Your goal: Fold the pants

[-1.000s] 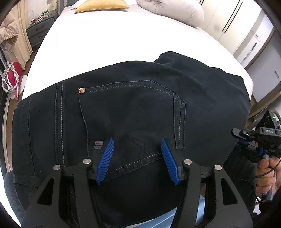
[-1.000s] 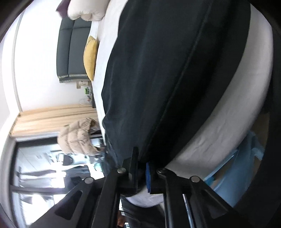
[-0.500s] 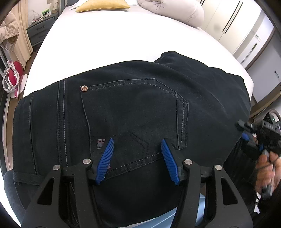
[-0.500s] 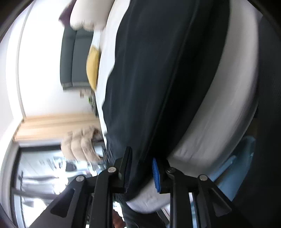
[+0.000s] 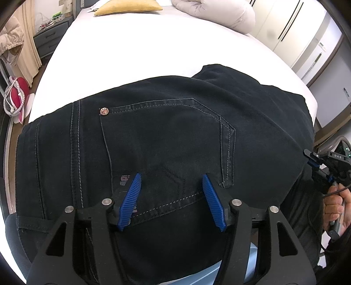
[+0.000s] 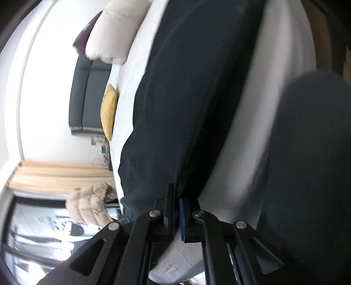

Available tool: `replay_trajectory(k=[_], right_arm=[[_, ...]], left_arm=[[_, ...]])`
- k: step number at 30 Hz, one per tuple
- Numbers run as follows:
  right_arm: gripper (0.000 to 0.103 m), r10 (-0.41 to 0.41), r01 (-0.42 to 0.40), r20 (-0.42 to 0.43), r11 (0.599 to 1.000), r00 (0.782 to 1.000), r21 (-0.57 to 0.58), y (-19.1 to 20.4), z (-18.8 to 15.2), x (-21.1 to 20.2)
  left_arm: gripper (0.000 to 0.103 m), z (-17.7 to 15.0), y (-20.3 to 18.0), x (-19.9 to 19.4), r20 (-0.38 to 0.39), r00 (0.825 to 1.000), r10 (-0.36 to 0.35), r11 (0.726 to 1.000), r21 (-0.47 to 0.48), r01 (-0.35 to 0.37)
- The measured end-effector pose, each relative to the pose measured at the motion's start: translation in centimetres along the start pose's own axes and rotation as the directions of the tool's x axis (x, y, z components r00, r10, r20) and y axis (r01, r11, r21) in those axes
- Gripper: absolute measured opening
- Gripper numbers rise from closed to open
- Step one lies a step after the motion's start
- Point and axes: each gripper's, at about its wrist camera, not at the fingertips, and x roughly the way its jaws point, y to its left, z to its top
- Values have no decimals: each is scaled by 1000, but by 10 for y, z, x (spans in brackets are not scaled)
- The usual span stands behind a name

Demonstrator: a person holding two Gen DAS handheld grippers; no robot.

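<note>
Pants [image 5: 166, 140] lay folded along near edge of bed [image 5: 136, 54], long axis running left-right. Left gripper [image 5: 171, 197] hovered spread over back pocket, pinching nothing. Right gripper [image 6: 177, 216] pressed together at right-end edge, nearer for next fold; fabric pinch unclear

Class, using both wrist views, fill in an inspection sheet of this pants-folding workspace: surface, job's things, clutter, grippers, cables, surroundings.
Surface: white bed, mostly bare beyond the pants.
Job's things: dark pants lying across the bed's near end, back pocket up.
Clutter: yellow cushion and pale duvet at the far end.
Grippers: left gripper open over the pocket; right gripper shut at the pants' edge, cloth between pads unclear.
Cables: thin cable by the hand holding the right gripper.
Surroundings: wardrobe, curtains, grey drawers.
</note>
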Motion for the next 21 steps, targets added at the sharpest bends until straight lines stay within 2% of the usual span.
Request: replay_trajectory(k=[1,5,8,12,14,16,17,19,21], right_arm=[[9,-1,1,-3,1000,1000,-12,3,3,0],[10,-7,7,25,1000,1000,20,0,21,-2],[10,-15,13,46,1000,999,28,-3,35,-3],[4,-43,42,44,998,998,37,-7,40,-5],[2,-78,77,51,997,996,18,-7,37,-11],[2,-97,96,60,995,994,23,-9,35,-17],[2,-100,99,62,995,993,25,-11,34,-19],[2,-111,109,68,994,992,25,-13,33,-21],[3,-118,118,64,993,991,-2,-8,35,-20]], left_arm=[[57,3,-1,-2,1,1000,1,1000,-12,-1],[57,29,-18,-14,64,997,-41,999,16,40],[57,68,-56,0,54,993,-105,988,122,97],[57,113,-120,39,-7,989,-145,940,312,140],[57,127,-142,69,-72,991,-112,922,365,131],[57,136,-146,103,-136,990,-44,929,359,90],[57,138,-143,115,-158,987,-35,936,340,87],[59,142,-137,124,-147,988,-53,947,307,96],[59,142,-142,126,-141,990,-28,938,338,75]])
